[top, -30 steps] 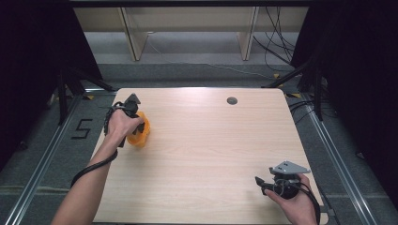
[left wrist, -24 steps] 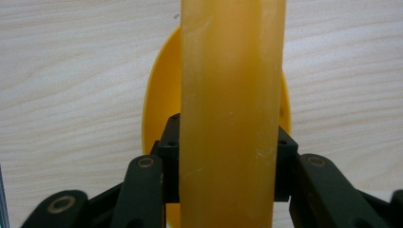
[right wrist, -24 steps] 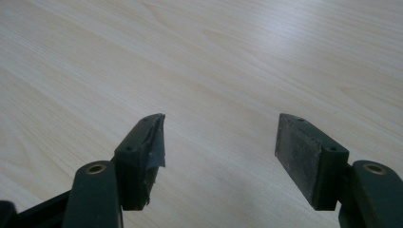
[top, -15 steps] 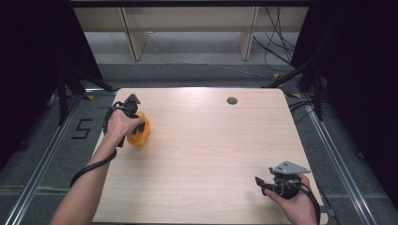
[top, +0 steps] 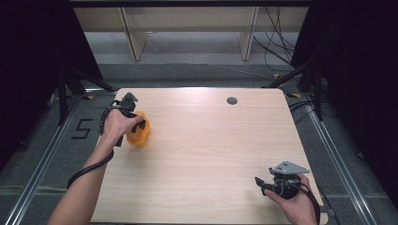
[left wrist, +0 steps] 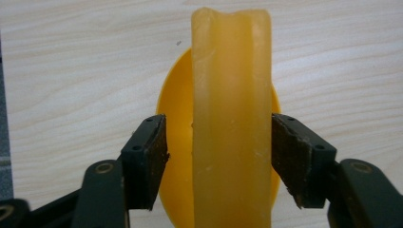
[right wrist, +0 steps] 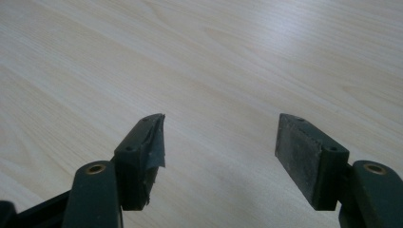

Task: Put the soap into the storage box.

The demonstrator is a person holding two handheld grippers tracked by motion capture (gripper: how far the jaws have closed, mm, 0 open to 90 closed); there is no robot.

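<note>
Between the left gripper's (left wrist: 216, 156) fingers (left wrist: 145, 159) stands a translucent yellow piece (left wrist: 231, 118) over an orange disc (left wrist: 176, 142) on the surface (top: 211, 154); one finger touches it, the other stands just off. The right gripper (right wrist: 221, 152), spread, idles. Grasp unfinished, seemingly.
</note>
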